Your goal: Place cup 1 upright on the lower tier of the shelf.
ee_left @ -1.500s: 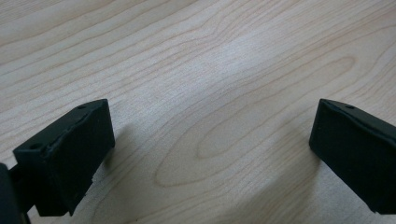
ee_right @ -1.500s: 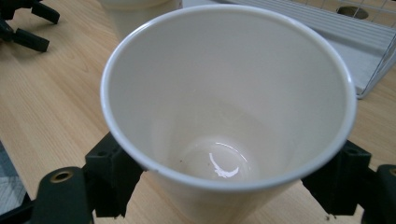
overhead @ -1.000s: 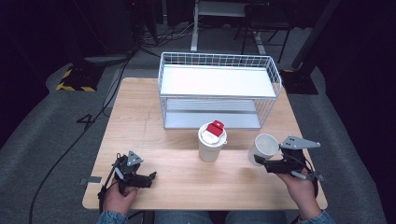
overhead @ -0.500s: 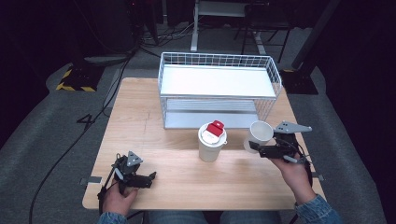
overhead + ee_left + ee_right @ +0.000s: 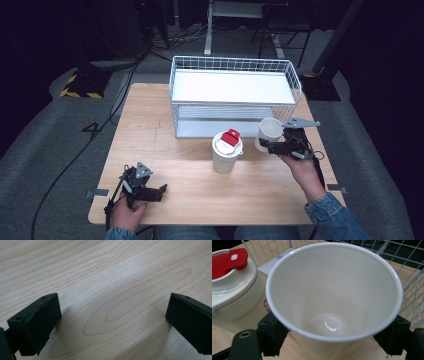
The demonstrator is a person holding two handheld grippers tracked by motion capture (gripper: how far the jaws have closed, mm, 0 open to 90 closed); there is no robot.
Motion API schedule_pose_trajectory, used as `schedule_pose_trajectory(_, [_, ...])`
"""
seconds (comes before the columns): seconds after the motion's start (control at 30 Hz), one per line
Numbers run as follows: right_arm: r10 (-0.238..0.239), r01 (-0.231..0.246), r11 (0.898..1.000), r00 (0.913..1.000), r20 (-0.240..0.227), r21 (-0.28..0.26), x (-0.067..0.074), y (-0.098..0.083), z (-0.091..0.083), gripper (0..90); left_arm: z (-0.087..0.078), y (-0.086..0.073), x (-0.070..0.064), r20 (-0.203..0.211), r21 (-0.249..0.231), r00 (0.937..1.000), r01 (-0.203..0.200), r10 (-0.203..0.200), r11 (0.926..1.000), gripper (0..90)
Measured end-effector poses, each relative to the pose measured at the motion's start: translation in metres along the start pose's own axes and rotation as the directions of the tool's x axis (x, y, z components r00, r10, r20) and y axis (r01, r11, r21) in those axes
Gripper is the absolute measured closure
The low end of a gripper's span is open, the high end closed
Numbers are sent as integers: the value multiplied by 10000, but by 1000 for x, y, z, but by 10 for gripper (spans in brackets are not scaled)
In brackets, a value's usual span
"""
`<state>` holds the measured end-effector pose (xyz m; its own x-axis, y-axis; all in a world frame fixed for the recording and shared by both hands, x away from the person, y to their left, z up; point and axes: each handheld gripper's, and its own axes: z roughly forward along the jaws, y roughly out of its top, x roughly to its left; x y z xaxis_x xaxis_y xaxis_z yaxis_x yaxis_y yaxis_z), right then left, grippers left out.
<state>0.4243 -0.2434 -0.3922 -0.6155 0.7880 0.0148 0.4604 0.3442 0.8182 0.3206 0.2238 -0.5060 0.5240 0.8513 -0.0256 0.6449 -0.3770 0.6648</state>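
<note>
Wooden worktop [image 5: 190, 150] carries a lidded cup [image 5: 226, 151] at centre, while the right gripper [image 5: 274, 147] clasps an empty white cup [image 5: 269, 133] at three o'clock, seemingly mid-transfer near the wire basket [image 5: 235, 90]; the left gripper [image 5: 150, 192] idles agape at seven.

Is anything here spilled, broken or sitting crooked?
Nothing spilled or broken. The empty white paper cup is gripped between the right gripper jaws and tilted, near the white wire basket rack. The white lidded tumbler with the red flap stands upright. The left gripper is open over the bare wooden table.
</note>
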Motion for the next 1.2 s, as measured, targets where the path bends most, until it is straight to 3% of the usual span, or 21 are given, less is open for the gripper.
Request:
schedule_pose_trajectory(0.53, [2,1,10000,9993,381,-83,-10,13,35,221,0,0,0,16,16,10000,2,-3,10000,7])
schedule_pose_trajectory(1.2, [-185,211,9991,9972,720,-366,-8,20,71,220,0,0,0,19,11,10000,8,-8,10000,7])
